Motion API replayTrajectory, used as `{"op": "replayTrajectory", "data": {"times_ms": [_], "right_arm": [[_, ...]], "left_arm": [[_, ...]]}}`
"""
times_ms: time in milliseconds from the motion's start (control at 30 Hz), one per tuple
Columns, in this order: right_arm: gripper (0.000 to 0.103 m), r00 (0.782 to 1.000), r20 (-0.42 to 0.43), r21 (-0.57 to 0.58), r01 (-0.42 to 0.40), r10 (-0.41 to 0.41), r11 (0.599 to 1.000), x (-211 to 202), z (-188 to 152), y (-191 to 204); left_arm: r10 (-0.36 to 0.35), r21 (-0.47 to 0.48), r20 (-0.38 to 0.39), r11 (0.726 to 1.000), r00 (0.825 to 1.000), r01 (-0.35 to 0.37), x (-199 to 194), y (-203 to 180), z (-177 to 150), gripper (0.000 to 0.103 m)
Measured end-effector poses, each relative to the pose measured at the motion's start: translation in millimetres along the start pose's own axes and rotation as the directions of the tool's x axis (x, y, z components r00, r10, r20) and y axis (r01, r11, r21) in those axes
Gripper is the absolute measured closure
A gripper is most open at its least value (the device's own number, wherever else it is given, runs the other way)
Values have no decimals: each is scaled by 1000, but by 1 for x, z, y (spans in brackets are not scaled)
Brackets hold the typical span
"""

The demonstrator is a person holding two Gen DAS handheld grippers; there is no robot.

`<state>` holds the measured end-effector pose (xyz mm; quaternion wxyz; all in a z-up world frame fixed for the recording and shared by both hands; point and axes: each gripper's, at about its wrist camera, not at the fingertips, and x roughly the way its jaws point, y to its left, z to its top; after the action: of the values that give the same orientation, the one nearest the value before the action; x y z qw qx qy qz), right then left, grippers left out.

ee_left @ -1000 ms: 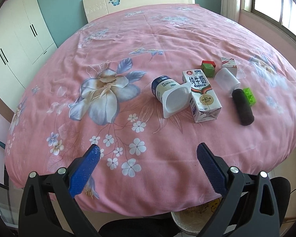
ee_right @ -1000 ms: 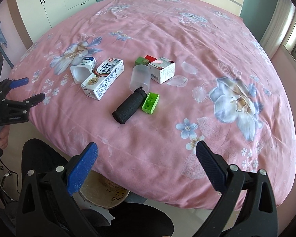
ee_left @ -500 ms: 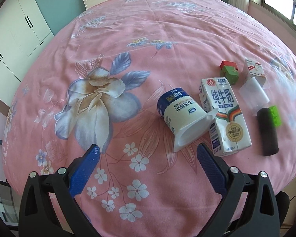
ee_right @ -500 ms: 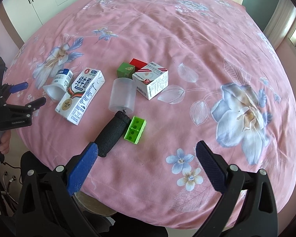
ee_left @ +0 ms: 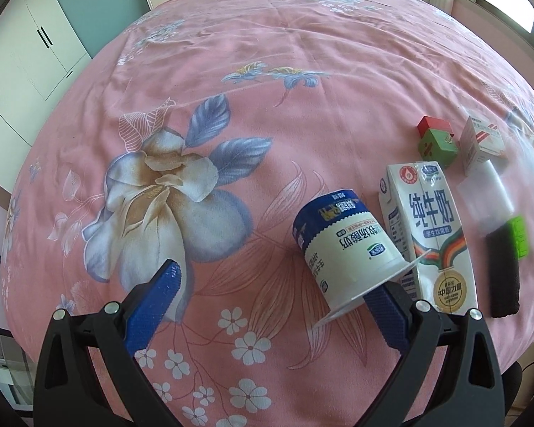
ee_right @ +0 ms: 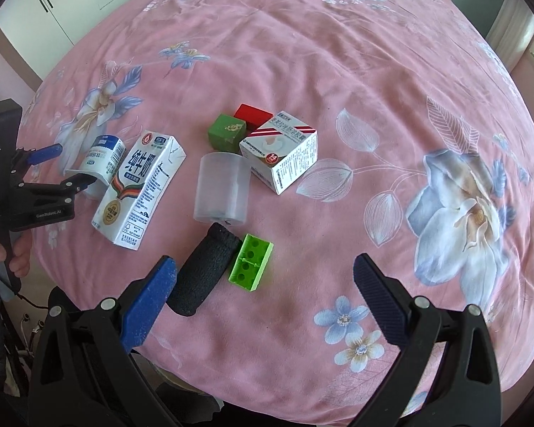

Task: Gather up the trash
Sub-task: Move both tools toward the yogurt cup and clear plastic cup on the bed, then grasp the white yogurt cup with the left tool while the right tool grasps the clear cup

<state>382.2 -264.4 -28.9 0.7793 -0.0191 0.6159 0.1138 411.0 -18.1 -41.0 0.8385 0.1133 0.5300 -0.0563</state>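
While lying sideways, yogurt cup (ee_left: 345, 249) mouth faces left hand-held gripper (ee_left: 270, 302), spread wide; right hand-held gripper (ee_right: 263, 291) released

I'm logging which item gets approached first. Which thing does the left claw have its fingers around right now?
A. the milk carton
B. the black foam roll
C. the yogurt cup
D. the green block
C: the open left claw straddles the tipped-over yogurt cup, one finger at its rim, while the milk carton lies beside it outside the fingers.
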Motion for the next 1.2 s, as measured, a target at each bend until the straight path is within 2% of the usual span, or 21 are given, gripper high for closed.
{"op": "replayTrajectory", "data": {"times_ms": [267,500,633,767,867,900,1067,1133,1200], "right_arm": [[6,994,-63,56,-86,89,995,24,31,12],[6,989,-118,29,-80,83,996,53,50,28],[8,986,-145,10,-76,76,997,69,56,37],[20,980,-184,2,-71,70,997,87,63,42],[33,976,-208,4,-61,61,998,102,68,43],[38,975,-211,3,-62,62,998,105,69,44],[47,975,-215,-10,-62,58,998,112,75,47],[55,974,-221,-22,-59,53,998,114,77,48],[55,973,-226,-22,-60,54,998,116,78,48]], "left_arm": [[-9,28,-16,1000,1000,9,4,-4,10,3],[-25,47,-27,999,999,26,9,-5,14,4],[-59,57,-57,996,997,62,16,-6,16,22],[-67,62,-73,996,995,72,21,-8,17,23],[-69,73,-90,994,994,76,26,-12,18,29],[-71,74,-93,994,993,78,27,-12,18,33],[-84,88,-111,992,990,94,32,-16,21,50],[-96,89,-115,990,989,106,32,-16,22,62],[-104,90,-120,989,987,115,33,-17,22,71]]}}
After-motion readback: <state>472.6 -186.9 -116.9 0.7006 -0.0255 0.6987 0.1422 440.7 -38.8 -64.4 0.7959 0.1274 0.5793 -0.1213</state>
